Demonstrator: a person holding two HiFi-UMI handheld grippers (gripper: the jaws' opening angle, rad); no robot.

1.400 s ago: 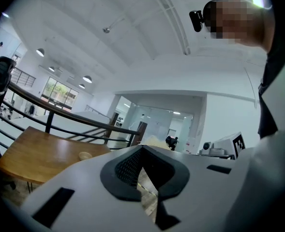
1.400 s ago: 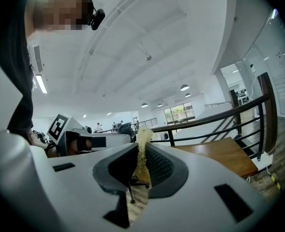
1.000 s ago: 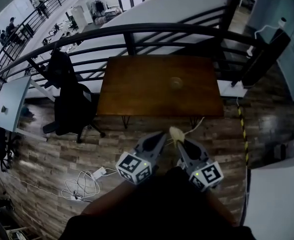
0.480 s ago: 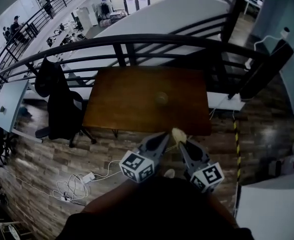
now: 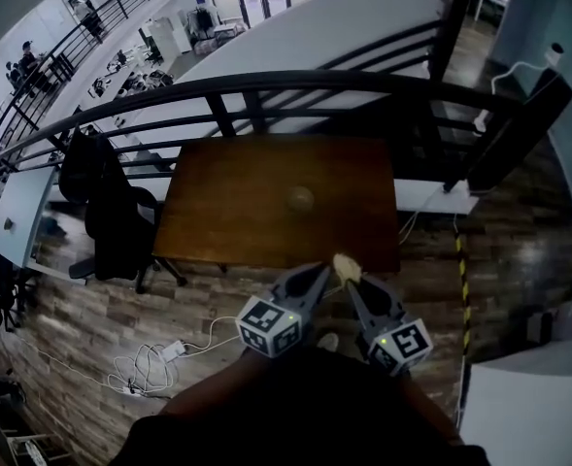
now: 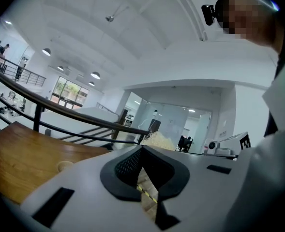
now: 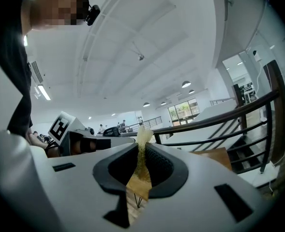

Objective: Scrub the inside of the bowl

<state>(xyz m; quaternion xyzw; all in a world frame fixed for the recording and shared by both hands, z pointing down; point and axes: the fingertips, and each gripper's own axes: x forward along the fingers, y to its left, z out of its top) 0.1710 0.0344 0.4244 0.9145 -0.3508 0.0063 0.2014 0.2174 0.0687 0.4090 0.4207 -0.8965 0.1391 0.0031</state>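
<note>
L: left gripper (image 5: pixel 317 273) fingers pressed together, nothing between | R: right gripper (image 5: pixel 350 282) fingers pinching yellow scrub pad (image 5: pixel 344 264) | bowl (image 5: pixel 300 199) mid tabletop (image 5: pixel 227 212), apart from both grippers, which sit at its near edge

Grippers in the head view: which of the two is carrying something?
The right gripper: its jaws clamp a pale yellow scrub pad, while the left gripper is shut with nothing between its jaws.
</note>
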